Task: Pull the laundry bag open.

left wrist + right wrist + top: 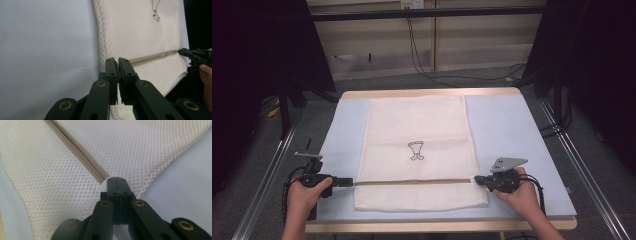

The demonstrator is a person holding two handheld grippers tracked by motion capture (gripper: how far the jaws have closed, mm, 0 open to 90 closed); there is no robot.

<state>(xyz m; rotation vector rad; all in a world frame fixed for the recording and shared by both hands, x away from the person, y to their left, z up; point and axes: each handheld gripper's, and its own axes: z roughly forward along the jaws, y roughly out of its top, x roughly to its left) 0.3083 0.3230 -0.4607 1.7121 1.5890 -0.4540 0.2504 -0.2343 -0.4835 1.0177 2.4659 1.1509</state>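
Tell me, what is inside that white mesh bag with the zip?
The white mesh bag lies flat on the pale blue table, its zip closed, with tongs at each end. No bulge shows, so it looks empty, but the weave hides the inside.

No legible text, label, brand or number anywhere. Only mark: small black line drawing [415,150], goblet-like outline, on white mesh bag [384,130], near its middle. Same drawing partly seen at top edge in left gripper view [155,11]; no letters in it. Wall fitting at top of high view [411,4] too small to read.
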